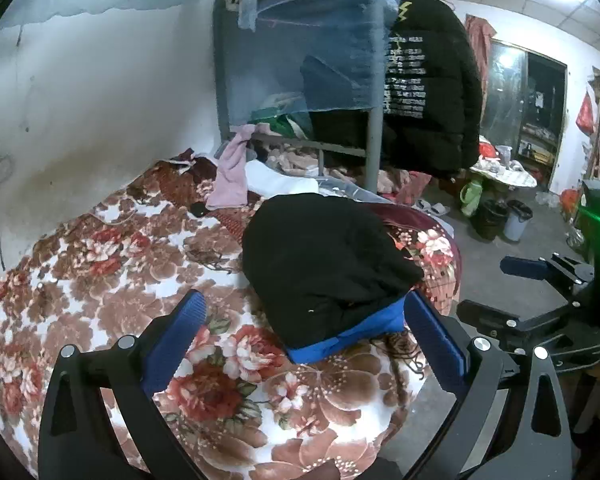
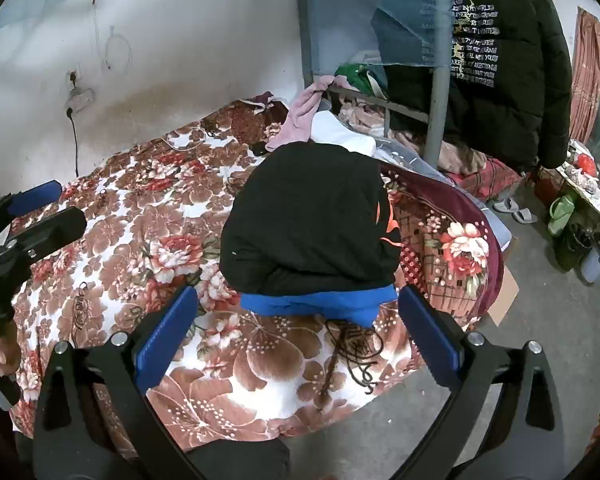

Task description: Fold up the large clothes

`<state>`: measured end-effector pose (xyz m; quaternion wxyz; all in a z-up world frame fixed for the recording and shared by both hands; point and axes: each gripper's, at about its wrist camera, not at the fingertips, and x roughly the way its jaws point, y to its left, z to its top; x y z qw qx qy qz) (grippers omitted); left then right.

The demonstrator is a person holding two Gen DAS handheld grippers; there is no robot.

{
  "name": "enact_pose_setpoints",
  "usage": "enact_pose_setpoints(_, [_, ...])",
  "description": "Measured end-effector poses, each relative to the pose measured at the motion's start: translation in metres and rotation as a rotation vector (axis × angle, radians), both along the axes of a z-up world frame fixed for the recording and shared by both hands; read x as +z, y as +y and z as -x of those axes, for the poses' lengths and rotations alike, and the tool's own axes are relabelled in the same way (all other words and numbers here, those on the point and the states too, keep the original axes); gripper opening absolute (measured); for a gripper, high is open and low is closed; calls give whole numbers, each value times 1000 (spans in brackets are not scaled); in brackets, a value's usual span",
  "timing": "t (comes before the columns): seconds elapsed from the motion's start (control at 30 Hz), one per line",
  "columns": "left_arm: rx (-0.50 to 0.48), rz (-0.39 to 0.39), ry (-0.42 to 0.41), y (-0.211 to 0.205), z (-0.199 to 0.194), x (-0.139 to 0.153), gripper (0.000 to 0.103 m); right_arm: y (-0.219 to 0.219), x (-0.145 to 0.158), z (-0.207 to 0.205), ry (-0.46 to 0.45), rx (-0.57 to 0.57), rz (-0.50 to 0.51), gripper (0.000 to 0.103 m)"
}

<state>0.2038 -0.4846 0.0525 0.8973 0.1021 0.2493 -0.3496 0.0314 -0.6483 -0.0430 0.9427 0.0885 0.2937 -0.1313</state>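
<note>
A large black garment (image 1: 320, 264) (image 2: 308, 216), folded into a compact bundle, lies on the flowered blanket (image 1: 120, 272) (image 2: 140, 220) near the bed's right edge. A blue part (image 1: 364, 332) (image 2: 320, 300) shows along its near side, and an orange mark (image 2: 388, 216) on its right. My left gripper (image 1: 305, 296) is open, its blue pads either side of the bundle's near edge and holding nothing. My right gripper (image 2: 298, 292) is open too, just short of the blue edge. Each gripper shows in the other's view: the right (image 1: 482, 286) and the left (image 2: 70, 202).
A black padded jacket (image 1: 428, 92) (image 2: 500, 80) with white lettering hangs from the grey bunk post (image 2: 438, 92). Pink cloth (image 1: 230, 176), a white pillow (image 2: 340, 132) and piled clothes lie beyond the bundle. A dark cord (image 2: 356, 352) rests on the blanket. Bins (image 1: 500, 220) and slippers (image 2: 516, 210) sit on the floor.
</note>
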Motion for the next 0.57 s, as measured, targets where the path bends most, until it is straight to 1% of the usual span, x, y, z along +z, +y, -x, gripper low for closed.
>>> enact_pose_setpoints(0.07, [-14, 5, -7, 0, 2, 1, 98, 0, 2, 0, -6, -3, -1, 98])
enact_pose_setpoints(0.27, [-31, 8, 14, 0, 2, 0, 98, -4, 6, 2, -13, -9, -1, 98])
enact_pose_setpoints(0.37, [-63, 17, 25, 0, 2, 0, 98, -5, 7, 2, -14, -11, -3, 98])
enact_pose_setpoints(0.43, [-65, 20, 30, 1, 3, 0, 98, -6, 7, 1, -14, -7, -4, 98])
enact_pose_setpoints(0.57, [-78, 7, 17, -2, 6, 0, 98, -6, 7, 3, -19, -11, -8, 98])
